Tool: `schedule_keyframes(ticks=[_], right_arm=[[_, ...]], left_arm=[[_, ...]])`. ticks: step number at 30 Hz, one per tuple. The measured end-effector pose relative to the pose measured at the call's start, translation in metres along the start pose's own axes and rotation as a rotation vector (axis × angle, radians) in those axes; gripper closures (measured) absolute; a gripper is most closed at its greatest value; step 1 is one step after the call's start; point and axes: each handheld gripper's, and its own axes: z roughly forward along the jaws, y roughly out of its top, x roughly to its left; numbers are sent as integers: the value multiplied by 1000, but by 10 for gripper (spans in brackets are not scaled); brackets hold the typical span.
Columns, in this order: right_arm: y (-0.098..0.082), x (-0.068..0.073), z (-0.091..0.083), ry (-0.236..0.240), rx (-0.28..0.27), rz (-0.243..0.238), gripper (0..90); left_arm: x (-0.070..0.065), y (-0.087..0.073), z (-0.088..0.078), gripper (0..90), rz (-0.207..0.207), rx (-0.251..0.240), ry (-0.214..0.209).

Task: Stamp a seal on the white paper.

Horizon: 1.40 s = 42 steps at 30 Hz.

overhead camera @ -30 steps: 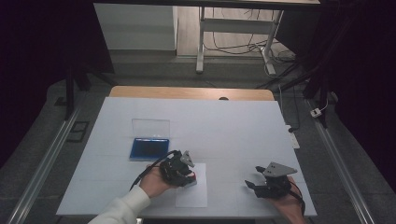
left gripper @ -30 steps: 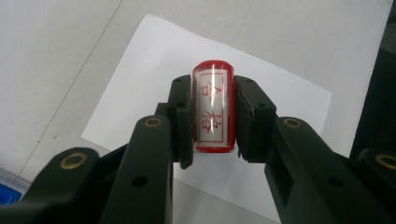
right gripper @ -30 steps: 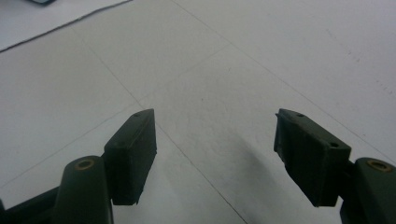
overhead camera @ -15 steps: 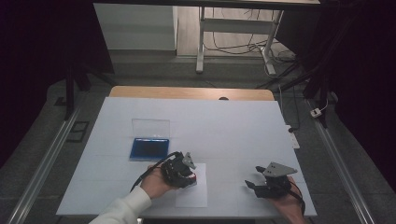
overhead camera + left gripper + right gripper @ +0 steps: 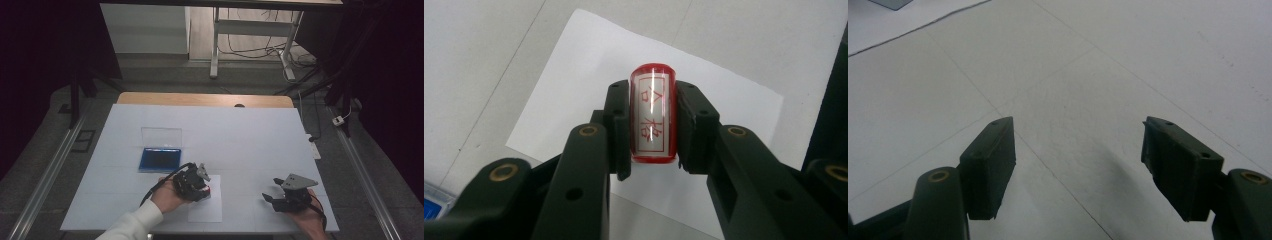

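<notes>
My left gripper [image 5: 652,131] is shut on a red stamp [image 5: 651,117] with a white label bearing red characters, held just over a white paper sheet [image 5: 704,105]. In the high view the left gripper [image 5: 209,188] sits at the sheet's [image 5: 206,210] upper left, with the stamp [image 5: 213,190] at its tip. My right gripper [image 5: 268,196] rests low near the table's front right, its jaws [image 5: 1078,167] standing wide apart over bare table with nothing between them.
A blue ink pad box [image 5: 160,158] lies behind the left gripper, its clear lid [image 5: 161,135] open toward the back. The white table [image 5: 250,135] ends close in front of both hands. Metal rails run along each side on the floor.
</notes>
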Motion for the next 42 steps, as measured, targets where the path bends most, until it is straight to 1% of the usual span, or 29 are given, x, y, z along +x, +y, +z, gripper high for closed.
schedule_keyframes(ticks=[7, 10, 17, 22, 25, 32, 33, 38, 42], right_arm=[[0, 0, 0, 1, 5, -5, 294], [0, 0, 0, 2, 4, -4, 294], [1, 2, 0, -3, 6, -6, 294], [1, 1, 1, -3, 8, -5, 294], [1, 2, 1, 2, 5, -5, 294], [1, 1, 1, 2, 7, -5, 294], [1, 2, 1, -4, 8, -5, 294], [1, 1, 1, 1, 8, -6, 294], [0, 1, 0, 0, 8, -8, 294]], left_arm=[[-2, 1, 4, 708, -13, 17, 13], [-4, 0, 4, 710, -19, 17, 18], [-5, 1, 5, 712, -16, 26, 24], [-4, 1, 5, 712, -20, 24, 17], [-4, 1, 5, 713, -14, 29, 22], [-4, 0, 6, 714, -19, 20, 18], [-4, 0, 6, 714, -17, 20, 19], [-4, -2, 6, 714, -13, 6, 23], [-5, -2, 6, 714, -16, 6, 25]])
